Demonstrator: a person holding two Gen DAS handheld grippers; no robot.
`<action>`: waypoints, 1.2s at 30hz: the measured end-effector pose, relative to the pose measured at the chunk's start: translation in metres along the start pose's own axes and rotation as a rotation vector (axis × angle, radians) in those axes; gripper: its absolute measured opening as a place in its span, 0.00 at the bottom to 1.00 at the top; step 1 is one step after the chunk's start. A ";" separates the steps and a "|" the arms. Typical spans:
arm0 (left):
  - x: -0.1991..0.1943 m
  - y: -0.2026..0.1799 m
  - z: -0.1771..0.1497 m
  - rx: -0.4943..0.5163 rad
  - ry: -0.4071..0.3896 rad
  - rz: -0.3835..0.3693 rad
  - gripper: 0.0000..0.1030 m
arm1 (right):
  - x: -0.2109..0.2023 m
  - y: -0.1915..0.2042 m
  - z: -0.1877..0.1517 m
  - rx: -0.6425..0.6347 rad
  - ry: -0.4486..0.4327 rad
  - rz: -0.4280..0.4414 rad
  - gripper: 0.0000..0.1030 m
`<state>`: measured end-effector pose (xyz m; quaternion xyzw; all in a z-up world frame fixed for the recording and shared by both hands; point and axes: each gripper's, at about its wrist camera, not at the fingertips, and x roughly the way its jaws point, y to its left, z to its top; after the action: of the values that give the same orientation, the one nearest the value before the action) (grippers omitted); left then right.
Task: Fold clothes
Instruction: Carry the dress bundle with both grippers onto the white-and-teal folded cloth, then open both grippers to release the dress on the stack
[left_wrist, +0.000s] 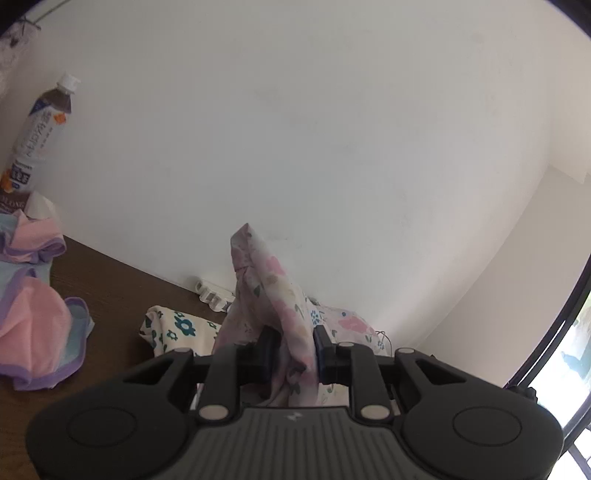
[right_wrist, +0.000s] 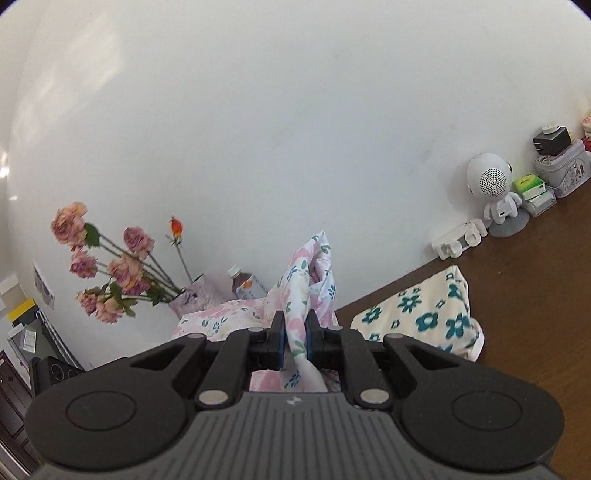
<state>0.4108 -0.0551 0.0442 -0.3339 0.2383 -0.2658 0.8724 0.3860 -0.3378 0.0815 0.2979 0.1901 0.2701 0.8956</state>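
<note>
The left gripper is pinching a fold of cloth between its closed jaws, fingers pointing toward twelve o'clock and tilting upward. The right gripper is doing likewise, jaws clamping fabric that is rising toward twelve o'clock, its body sitting level.

A brown wooden bench runs along a white wall. At the wall stand a white round-headed speaker figure, a patterned tin beside small boxes, and a white power strip. Dried pink roses lean from a vase; a labelled drink bottle stands nearby
</note>
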 end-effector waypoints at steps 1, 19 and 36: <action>0.015 0.007 0.005 -0.019 -0.002 -0.004 0.18 | 0.013 -0.013 0.006 0.023 -0.003 -0.008 0.09; 0.121 0.080 0.020 -0.172 0.057 0.024 0.28 | 0.108 -0.127 0.017 0.123 0.062 -0.158 0.09; 0.084 0.000 -0.018 0.249 -0.078 0.259 1.00 | 0.059 -0.089 0.016 -0.085 -0.041 -0.199 0.88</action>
<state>0.4626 -0.1158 0.0125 -0.2001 0.2106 -0.1653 0.9425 0.4735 -0.3699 0.0265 0.2448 0.1887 0.1813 0.9336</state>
